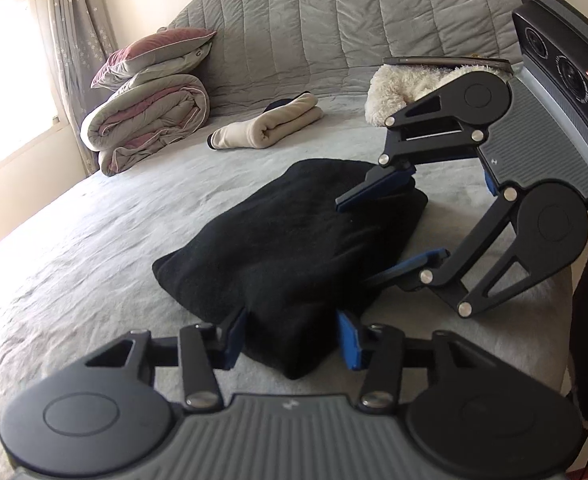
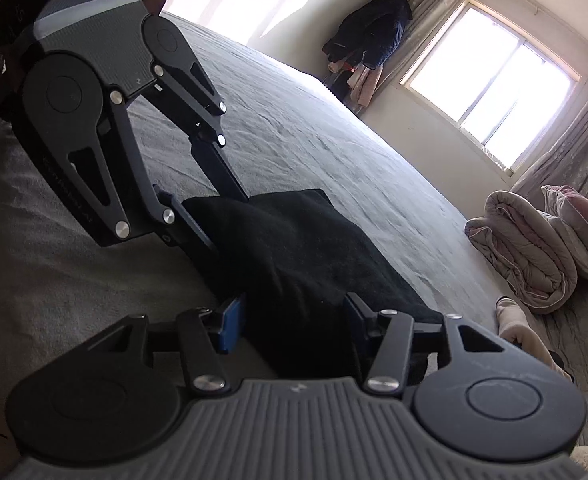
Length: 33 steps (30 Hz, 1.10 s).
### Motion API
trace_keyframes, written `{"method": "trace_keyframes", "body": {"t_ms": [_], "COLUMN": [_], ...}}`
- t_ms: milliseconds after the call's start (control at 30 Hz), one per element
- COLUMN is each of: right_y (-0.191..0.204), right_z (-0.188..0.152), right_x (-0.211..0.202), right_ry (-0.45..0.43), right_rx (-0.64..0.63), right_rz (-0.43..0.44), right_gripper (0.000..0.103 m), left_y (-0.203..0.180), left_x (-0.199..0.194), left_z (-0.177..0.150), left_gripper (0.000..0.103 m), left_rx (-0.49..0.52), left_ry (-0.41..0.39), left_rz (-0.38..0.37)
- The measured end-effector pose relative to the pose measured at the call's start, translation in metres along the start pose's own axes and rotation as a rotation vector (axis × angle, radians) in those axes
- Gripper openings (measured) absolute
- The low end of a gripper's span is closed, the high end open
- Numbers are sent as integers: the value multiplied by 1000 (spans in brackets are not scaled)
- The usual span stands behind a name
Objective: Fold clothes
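Bed (image 1: 94, 240), grey quilted cover, bearing all items. Folded duvet with pillow (image 1: 150, 116) at far side near window. Black garment (image 1: 286, 232), bundled, mid-bed. Beige folded garment (image 1: 270, 126) beyond it. Left gripper (image 1: 290, 340): jaws pinching the black garment's near end. Right gripper (image 1: 386, 236): jaws straddling its other end; whether they press on it I cannot tell.

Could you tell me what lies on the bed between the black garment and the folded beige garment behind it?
Nothing: in the left wrist view only bare grey bedspread separates the black garment from the folded beige garment.
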State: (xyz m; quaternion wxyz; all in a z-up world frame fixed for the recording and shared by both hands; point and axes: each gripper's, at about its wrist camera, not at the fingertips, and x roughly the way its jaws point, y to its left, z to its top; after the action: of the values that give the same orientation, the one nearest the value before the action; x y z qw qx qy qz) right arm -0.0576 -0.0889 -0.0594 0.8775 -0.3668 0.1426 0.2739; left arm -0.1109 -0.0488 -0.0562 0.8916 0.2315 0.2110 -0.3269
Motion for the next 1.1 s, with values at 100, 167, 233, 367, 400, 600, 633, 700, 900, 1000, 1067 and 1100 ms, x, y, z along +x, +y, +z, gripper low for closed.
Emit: {"method": "trace_keyframes", "body": {"t_ms": [100,167,233,367,400,600,633,700,900,1000,1067,1100], "right_y": [3,3,5,-8,-13,-35,-39,-49,-82,-88,-95,-99], "right_z": [2,1,-7,-24,-26,-44,-45,-43,-30,-24,-19,-17], "right_x": [6,10,16,14,11,-6,-10,-16,-23,-28,-19,-14], "right_ry": [10,24,66,112,120,155,151,144,81,33,46,53], "right_rx": [-62,-117,-221,-248,-228,-155,-139,-87,105,251,364,421], "right_rz": [-88,-163,-204,-192,-187,-160,-144,-103,-55,-30,-8,4], "right_gripper": [38,37,35,28,28,28,28,28,30,30,30,30], "left_y": [1,3,3,5,6,18,22,32,52,52,51,51], "left_x": [0,0,0,-3,-4,-14,-15,-19,-22,-10,-2,3], "left_z": [-1,-1,-1,-4,-4,-9,-8,-6,3,9,14,16], "left_gripper": [34,33,33,33,33,38,39,41,42,42,42,42], "left_rx": [-1,-8,-5,3,-4,-48,-67,-127,-312,-334,-346,-358], "left_ry": [8,13,24,37,41,56,57,42,-56,-68,-70,-73], "left_rz": [1,-5,-11,-31,-41,-122,-144,-200,-260,-251,-250,-255]}}
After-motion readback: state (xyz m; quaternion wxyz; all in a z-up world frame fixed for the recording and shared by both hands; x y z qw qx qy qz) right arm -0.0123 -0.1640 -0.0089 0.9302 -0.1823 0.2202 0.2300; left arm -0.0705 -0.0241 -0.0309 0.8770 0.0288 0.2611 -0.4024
